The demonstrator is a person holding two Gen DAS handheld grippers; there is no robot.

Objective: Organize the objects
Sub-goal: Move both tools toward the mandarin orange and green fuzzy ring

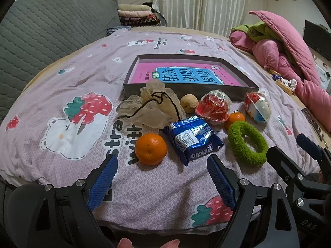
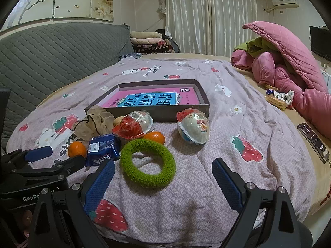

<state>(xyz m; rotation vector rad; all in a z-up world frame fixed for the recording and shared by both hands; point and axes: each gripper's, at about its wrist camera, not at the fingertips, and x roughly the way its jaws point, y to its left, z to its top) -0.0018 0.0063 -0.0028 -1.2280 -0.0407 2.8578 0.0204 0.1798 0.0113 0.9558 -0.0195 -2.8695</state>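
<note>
A shallow dark box with a pink book inside lies on the bed. In front of it lie a beige mesh pouch, a walnut, two wrapped egg-shaped snacks, two oranges, a blue snack packet and a green fuzzy ring. My left gripper is open just before the near orange and packet. My right gripper is open around the ring's near side.
A pink quilt and green cloth are piled at the right. A phone lies near the right bed edge. A grey quilted headboard stands left. Folded blankets and curtains are behind.
</note>
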